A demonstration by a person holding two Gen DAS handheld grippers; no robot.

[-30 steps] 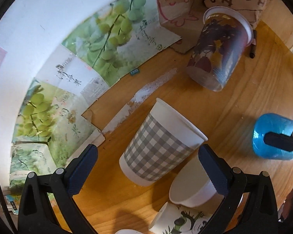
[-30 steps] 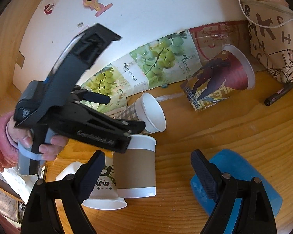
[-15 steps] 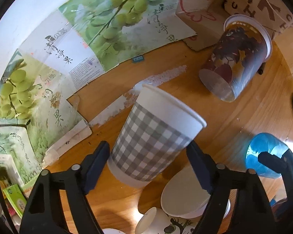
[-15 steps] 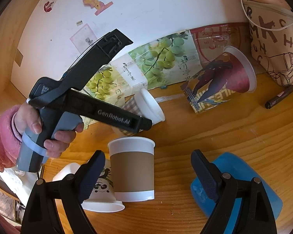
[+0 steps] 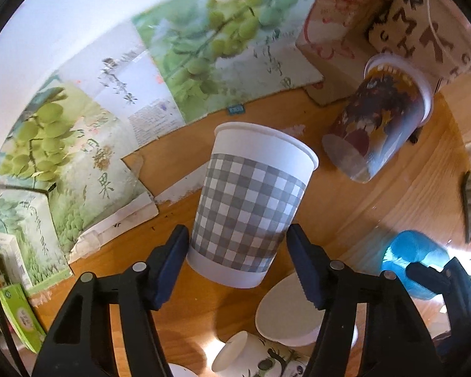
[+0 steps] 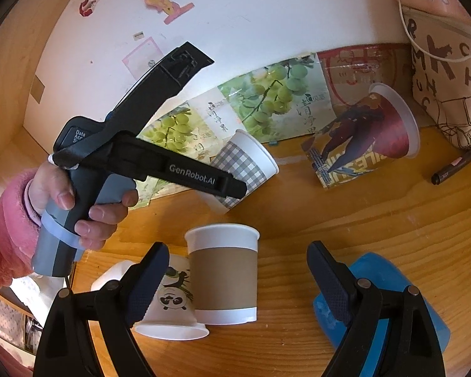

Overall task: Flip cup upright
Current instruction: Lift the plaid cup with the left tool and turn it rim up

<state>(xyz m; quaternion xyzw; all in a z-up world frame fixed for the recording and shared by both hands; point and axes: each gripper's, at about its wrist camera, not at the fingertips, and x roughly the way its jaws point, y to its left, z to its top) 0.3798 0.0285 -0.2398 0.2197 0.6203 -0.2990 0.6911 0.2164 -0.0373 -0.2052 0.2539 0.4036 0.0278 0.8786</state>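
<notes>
My left gripper [image 5: 238, 267] is shut on the grey-checked paper cup [image 5: 248, 207], gripping its lower body. The cup is lifted off the wooden table [image 5: 376, 213] and tilted, mouth up and away from me. In the right wrist view the same cup [image 6: 245, 169] hangs tilted in the left gripper [image 6: 235, 188], above the table. My right gripper [image 6: 235, 286] is open and empty, low over the table near a brown-banded cup [image 6: 223, 276] that stands upright.
A dark printed cup [image 5: 380, 122] lies on its side at the back right. A panda cup [image 6: 169, 304] stands upside down beside the brown cup. A blue cup [image 6: 389, 295] lies at the right. Grape-print cardboard [image 5: 204, 50] and a bag [image 6: 449, 78] line the wall; a marker [image 6: 455, 166] lies nearby.
My left gripper closed on the checked cup, lifted it off the table and turned it toward upright. My right gripper stayed in place.
</notes>
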